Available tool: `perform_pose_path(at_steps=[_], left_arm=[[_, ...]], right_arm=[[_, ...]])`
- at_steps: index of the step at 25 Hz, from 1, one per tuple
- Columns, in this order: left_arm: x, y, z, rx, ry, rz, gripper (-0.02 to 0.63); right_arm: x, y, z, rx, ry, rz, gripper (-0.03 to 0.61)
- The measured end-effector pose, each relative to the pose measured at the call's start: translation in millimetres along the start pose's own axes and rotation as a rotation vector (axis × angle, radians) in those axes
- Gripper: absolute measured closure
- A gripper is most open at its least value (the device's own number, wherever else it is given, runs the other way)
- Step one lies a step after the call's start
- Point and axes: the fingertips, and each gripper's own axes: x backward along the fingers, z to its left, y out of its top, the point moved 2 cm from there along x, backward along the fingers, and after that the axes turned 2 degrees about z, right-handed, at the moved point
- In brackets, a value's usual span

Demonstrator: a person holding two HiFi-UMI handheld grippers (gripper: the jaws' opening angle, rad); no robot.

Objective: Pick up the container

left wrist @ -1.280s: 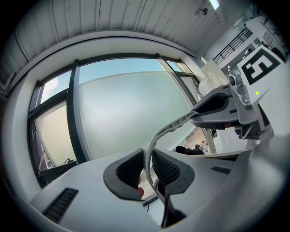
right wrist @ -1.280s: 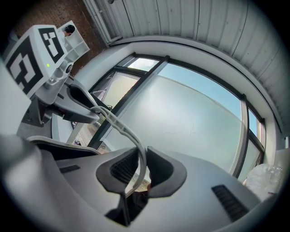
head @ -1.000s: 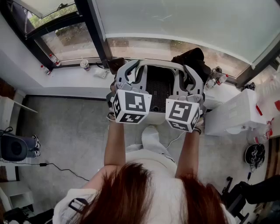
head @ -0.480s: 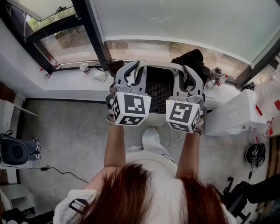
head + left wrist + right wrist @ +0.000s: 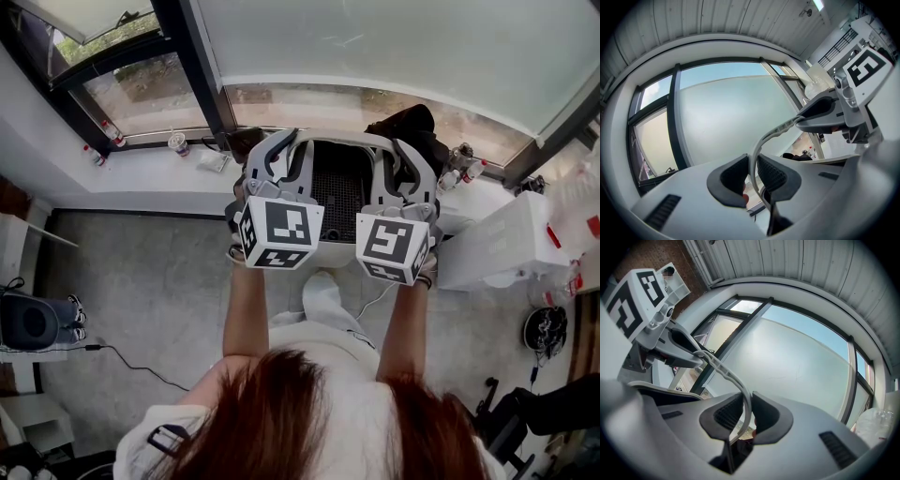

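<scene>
Little changes in the last second: the left gripper (image 5: 752,173) and the right gripper (image 5: 746,416) both stay clamped on the thin white edge of the container (image 5: 339,192), held up between them, so the pick-up seems done.

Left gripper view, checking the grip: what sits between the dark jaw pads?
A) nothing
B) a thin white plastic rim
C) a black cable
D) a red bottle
B: the thin white plastic container rim runs between the left gripper's dark pads, which press on it.
</scene>
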Motion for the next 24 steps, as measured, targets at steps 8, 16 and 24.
perform_pose_path(at_steps=[8,16,24], left_arm=[[3.0,0.1,-3.4,-0.007,-0.007,0.002,0.54],[7.1,-0.1,-3.1,-0.01,-0.009,0.004,0.54],[6.9,-3.3,-3.1,-0.009,-0.012,0.007,0.54]], right_arm=[[4.0,-2.0,-0.8,-0.003,-0.006,0.005,0.508],[7.3,-1.7,1.4,0.001,-0.007,0.011,0.508],[6.3,-3.3,3.9,0.006,-0.004,0.014,0.508]])
